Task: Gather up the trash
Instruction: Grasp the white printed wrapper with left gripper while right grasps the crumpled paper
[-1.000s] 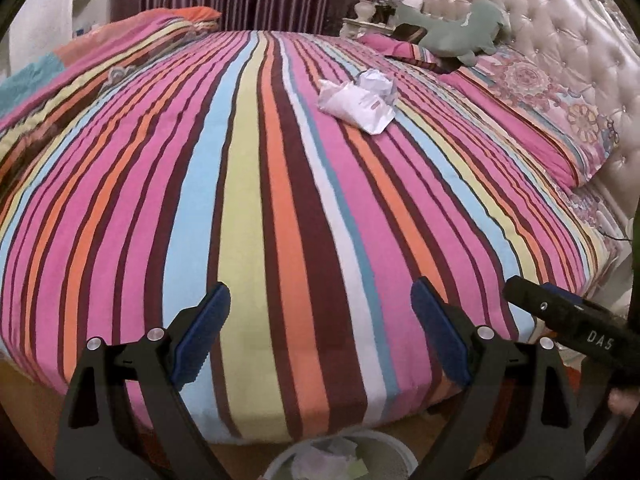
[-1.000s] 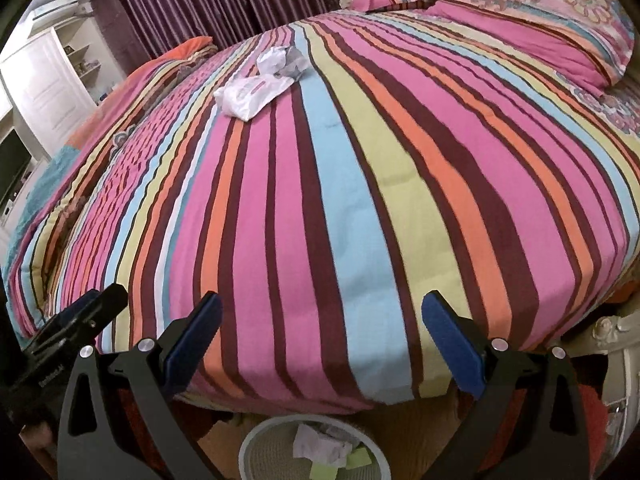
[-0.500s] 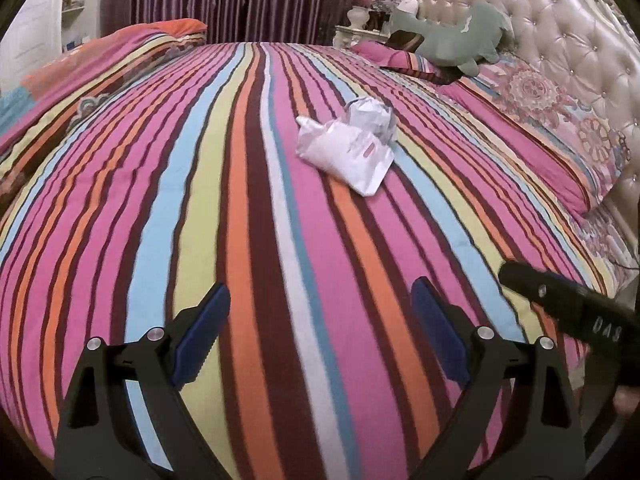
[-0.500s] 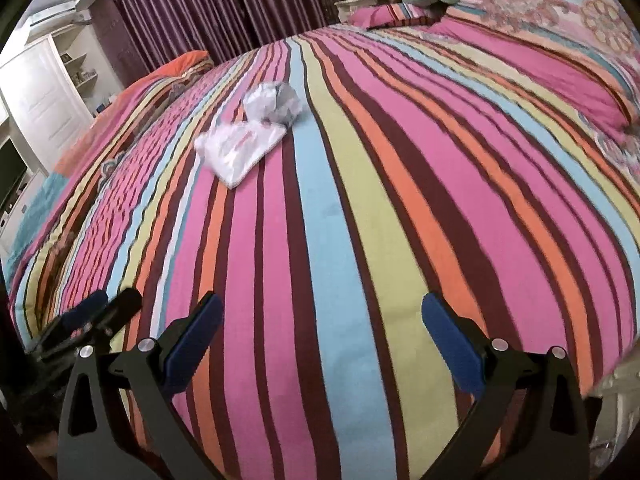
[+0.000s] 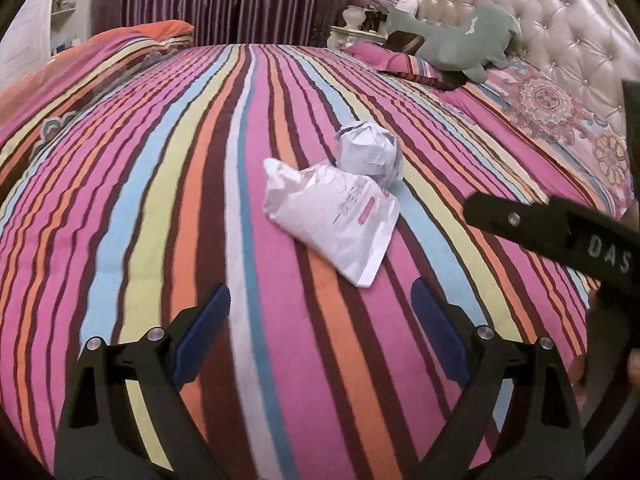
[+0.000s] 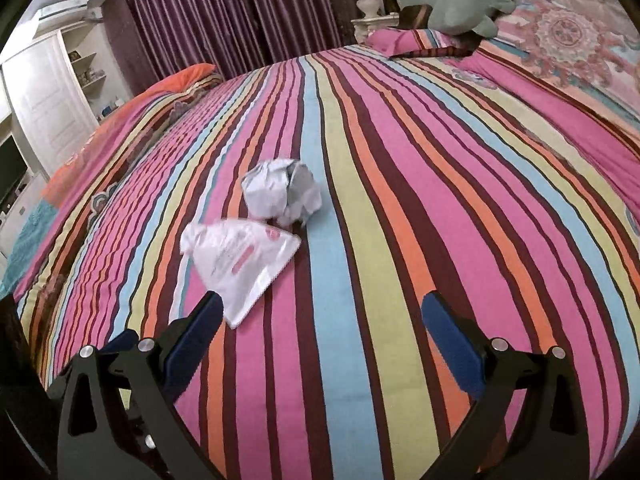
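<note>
Left wrist view: the bag (image 5: 336,220) and the paper ball (image 5: 370,152) are seen touching, mid-bed (image 5: 160,200), well clear of its edges. The left gripper (image 5: 320,332) is held wide open, nothing between the fingers (image 5: 202,332). The bag's near corner is best straddled, then pinched low.

Right wrist view: the right gripper (image 6: 322,336) is likewise spread and empty; the ball (image 6: 282,194) is judged its likelier target.

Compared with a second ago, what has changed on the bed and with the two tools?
Both tools, left tool and right tool, have advanced over the striped bedspread toward the flat white plastic bag and crumpled white paper ball. The waste bin under the bed's edge has dropped out of view. Nothing was gripped or released; both tools stay open and empty, and the trash has not moved.
</note>
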Demonstrator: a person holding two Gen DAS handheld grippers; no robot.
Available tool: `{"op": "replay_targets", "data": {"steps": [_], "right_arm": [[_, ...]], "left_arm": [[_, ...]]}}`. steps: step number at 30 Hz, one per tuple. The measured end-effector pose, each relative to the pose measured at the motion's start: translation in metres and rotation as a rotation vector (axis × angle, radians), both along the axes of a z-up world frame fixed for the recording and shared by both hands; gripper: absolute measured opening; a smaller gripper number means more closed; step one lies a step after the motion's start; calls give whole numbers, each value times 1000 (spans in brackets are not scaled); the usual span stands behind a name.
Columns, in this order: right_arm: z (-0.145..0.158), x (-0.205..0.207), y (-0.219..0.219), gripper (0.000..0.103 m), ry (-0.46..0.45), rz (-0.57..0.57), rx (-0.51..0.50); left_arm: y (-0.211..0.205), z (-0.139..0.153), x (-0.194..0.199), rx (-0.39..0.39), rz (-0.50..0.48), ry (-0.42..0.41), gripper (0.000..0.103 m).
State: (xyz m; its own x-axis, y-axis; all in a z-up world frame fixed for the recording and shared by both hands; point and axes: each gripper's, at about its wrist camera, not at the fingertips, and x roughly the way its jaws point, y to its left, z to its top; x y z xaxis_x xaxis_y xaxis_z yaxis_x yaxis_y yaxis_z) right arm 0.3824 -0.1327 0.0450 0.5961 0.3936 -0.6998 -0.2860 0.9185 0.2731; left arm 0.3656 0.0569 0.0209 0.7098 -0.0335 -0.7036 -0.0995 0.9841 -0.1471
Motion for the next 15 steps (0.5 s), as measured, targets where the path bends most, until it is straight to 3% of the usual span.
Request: {"op": "replay_targets", "data": {"steps": [15], "right_arm": [[-8, 74, 47, 95, 4, 95, -71]], "left_arm": [[7, -13, 63, -11, -6, 9, 89]]}}
